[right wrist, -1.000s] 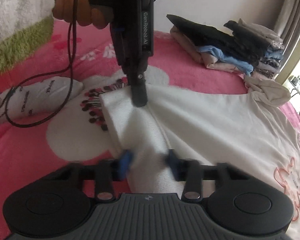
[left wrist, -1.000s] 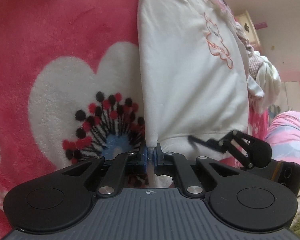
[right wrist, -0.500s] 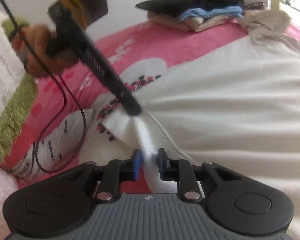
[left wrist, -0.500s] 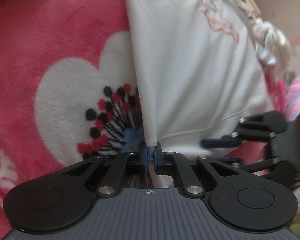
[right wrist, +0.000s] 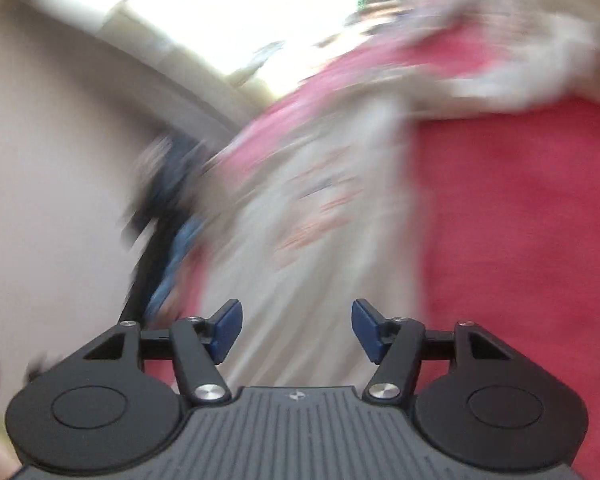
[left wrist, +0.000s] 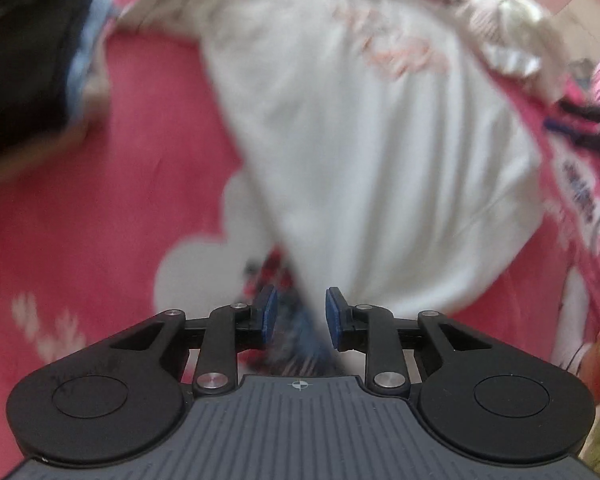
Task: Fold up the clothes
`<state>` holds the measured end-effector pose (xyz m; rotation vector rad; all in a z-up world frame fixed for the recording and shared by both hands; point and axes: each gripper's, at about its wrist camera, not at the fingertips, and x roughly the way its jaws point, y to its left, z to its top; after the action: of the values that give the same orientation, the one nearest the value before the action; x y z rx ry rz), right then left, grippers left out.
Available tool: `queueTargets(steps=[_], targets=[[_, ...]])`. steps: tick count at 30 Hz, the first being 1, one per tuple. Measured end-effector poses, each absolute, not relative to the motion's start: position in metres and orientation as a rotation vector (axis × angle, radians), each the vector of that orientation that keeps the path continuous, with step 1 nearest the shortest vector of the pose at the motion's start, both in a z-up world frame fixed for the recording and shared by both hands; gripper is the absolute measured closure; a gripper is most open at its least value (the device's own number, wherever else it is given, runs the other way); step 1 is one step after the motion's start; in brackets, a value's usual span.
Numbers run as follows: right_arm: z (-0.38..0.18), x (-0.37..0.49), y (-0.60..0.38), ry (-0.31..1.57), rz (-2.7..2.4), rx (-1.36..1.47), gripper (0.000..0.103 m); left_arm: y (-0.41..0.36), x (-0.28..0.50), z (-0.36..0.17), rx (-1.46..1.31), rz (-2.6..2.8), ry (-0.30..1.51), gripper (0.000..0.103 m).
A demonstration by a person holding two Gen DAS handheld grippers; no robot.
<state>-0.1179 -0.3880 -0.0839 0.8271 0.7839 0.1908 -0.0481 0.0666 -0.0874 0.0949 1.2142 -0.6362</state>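
Pink blanket (left wrist: 80, 208) with the white heart print covers the bed; the white sweatshirt (left wrist: 364, 152) lies spread on it, printed front up, hem end toward the left wrist camera. A dark stack of folded clothes (left wrist: 20, 60) sits at far left, a loose pale heap of garments (left wrist: 504, 16) at top right. Both views are heavily motion-blurred.

Change: half a second ago both grippers were pinched on the sweatshirt's hem-side fabric. Now both are released. Left gripper (left wrist: 298, 314) has its blue pads parted a moderate way, nothing clamped; the sweatshirt's edge runs down just in front of the gap but isn't gripped. Right gripper (right wrist: 296, 330) is spread wider, holding nothing, and its camera has swung to look up along the shirt toward the wall and window.

Read: looks like a fold or a straightening pull on that side just got laid down and let go. Can't confirm a crease through the blur. Garment is still mostly spread out, so I'd judge folding is only partway.
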Motion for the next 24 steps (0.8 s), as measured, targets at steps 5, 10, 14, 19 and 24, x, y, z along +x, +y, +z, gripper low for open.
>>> queueTargets(steps=[5,10,14,19,24], targets=[[-0.134,-0.129,-0.417,0.797,0.085,1.106,0.039,0.0,-0.034,-0.093,0.089,-0.783,1.139,0.077],[-0.164,-0.128,-0.413,0.831,0.092,1.22,0.062,-0.066,-0.023,-0.1,0.092,-0.922,1.062,0.077],[-0.155,-0.119,-0.404,0.835,0.138,1.184,0.095,-0.087,-0.027,-0.118,0.11,-0.94,1.084,0.077],[-0.118,-0.097,-0.385,0.806,0.27,1.07,0.096,-0.075,-0.02,-0.122,0.003,-0.942,1.143,0.077],[-0.1,-0.05,-0.347,0.857,0.404,0.94,0.096,-0.046,-0.013,-0.11,-0.13,-0.947,1.141,0.077]])
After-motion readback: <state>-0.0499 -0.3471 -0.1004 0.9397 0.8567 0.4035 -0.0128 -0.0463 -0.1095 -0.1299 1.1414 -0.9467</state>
